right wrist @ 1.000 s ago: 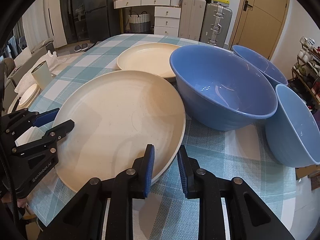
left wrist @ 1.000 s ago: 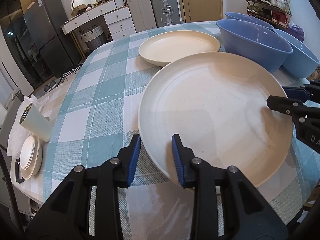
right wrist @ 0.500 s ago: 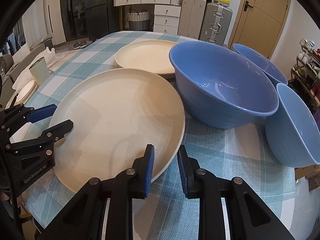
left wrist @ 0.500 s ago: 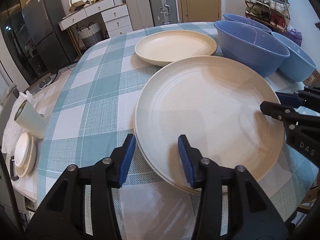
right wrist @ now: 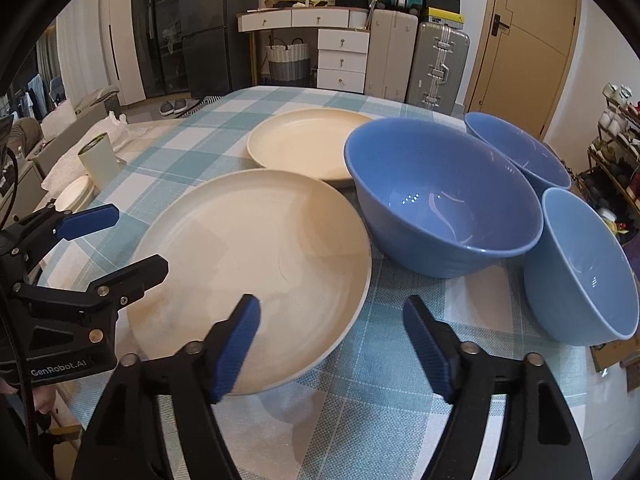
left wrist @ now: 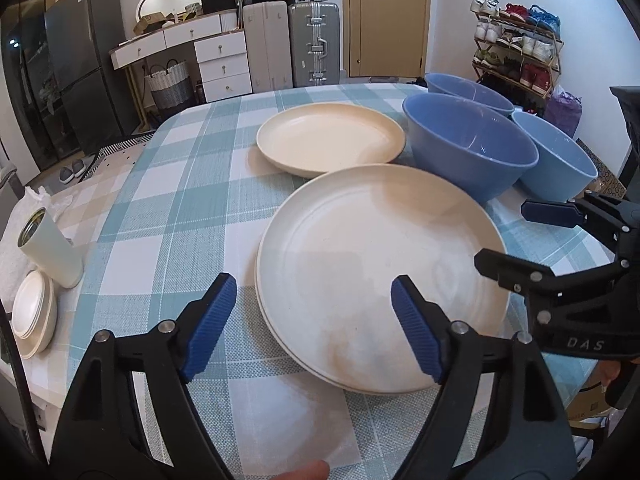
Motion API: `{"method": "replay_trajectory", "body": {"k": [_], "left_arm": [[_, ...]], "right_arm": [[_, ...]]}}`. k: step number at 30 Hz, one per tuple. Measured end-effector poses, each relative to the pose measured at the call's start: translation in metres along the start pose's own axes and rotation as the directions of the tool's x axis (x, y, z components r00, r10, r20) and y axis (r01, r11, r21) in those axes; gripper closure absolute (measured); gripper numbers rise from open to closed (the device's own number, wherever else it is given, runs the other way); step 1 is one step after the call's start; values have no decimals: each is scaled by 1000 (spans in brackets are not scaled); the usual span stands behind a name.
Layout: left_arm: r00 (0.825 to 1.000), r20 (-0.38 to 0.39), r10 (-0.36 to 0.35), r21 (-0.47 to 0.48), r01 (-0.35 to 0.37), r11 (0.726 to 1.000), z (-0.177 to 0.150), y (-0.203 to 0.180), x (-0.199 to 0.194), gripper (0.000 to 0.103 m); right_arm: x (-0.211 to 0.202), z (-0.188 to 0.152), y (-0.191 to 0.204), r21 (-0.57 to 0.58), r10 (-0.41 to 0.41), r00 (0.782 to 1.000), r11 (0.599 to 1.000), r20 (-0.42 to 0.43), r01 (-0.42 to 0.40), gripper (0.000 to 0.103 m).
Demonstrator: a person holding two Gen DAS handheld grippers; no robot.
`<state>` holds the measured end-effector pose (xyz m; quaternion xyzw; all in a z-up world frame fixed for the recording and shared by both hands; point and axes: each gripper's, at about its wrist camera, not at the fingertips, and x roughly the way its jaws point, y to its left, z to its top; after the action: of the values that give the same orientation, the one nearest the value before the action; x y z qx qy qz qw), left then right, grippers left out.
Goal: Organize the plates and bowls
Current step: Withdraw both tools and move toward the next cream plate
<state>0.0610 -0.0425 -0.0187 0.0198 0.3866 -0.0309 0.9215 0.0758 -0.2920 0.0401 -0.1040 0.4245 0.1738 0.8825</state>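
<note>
- Two cream plates stacked (left wrist: 380, 272) flat on the checked surface (left wrist: 168, 216), rims level, face up; round, so no long axis to name.
- Second edge of the lower plate visible along the stack's near-left rim.
- Left hand-held gripper (left wrist: 314, 326) spread wide, holding nothing, fingers straddling the stack's near-left rim without visible contact.
- Right hand-held gripper (right wrist: 332, 344) also spread, empty, left finger over the stack's near-right rim, right finger over bare cloth.
- Third cream plate (left wrist: 331, 138) lying flat just behind the stack, close to touching it.
- Three blue bowls upright, openings up: large bowl (right wrist: 440, 196) just beside the stack's right rim; far bowl (right wrist: 516, 148) behind; near bowl (right wrist: 580, 264) at the right edge of the surface.
- Open cloth left of the stack and toward the near edge.
- Pale cup (left wrist: 50, 250) and small white dishes (left wrist: 34, 314) at the far-left edge, well apart.
</note>
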Motion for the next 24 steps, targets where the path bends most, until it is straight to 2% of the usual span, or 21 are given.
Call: {"method": "replay_trajectory", "body": {"k": [2,5,16,24], "left_arm": [[1000,12,-2,-2,2,1000,3,0,-5,21],[999,34,-5,-13,5,1000,9,2,-12,3],[995,97,-11,-37,15,999,30,11,-39,2],[995,97,-22,-79,29,996,50,23,-42,2]], "right_arm": [[-4,3,0,-4,5,1000,1000,13,-5,21],[-11,7,-1,-7,12,999,1000,29,-12,17],[-41,28,-9,-26,32,995,999,97,-30,6],[-66,60,-15,-38,64,989,998,135,-59,1]]}}
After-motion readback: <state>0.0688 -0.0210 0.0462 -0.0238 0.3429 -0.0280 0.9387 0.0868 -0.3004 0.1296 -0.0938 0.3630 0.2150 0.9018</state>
